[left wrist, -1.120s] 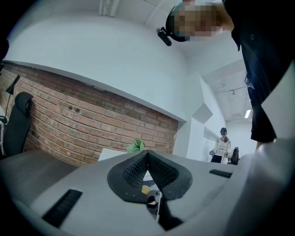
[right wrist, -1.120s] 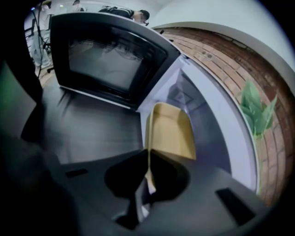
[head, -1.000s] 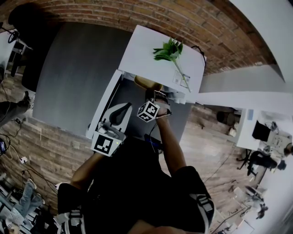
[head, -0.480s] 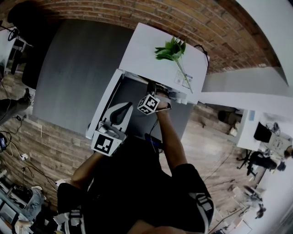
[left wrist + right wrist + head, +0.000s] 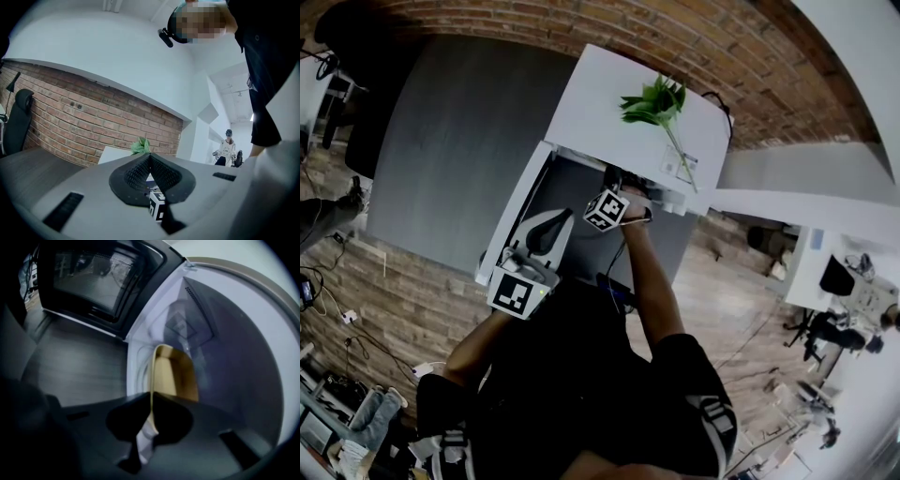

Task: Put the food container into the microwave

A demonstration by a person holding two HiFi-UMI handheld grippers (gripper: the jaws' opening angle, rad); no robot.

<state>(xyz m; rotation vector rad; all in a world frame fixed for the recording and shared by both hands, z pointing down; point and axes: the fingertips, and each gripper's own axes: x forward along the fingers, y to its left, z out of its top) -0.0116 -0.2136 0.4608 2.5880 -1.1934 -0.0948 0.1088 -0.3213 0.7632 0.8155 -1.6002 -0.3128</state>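
The tan food container hangs tilted inside the white microwave's cavity, held by its rim. My right gripper is shut on that rim. In the head view the right gripper reaches into the microwave mouth, and the container is hidden there. The microwave door stands open to the left. My left gripper hovers by the open door, jaws shut on nothing. In the left gripper view the gripper points toward the microwave top.
A green plant lies on top of the microwave. The microwave sits on a grey table against a brick wall. A person stands far off to the right. Desks and chairs fill the room's right.
My right gripper has pushed forward into the microwave with the container, which is now out of sight in the head view. The left gripper has stayed in place.
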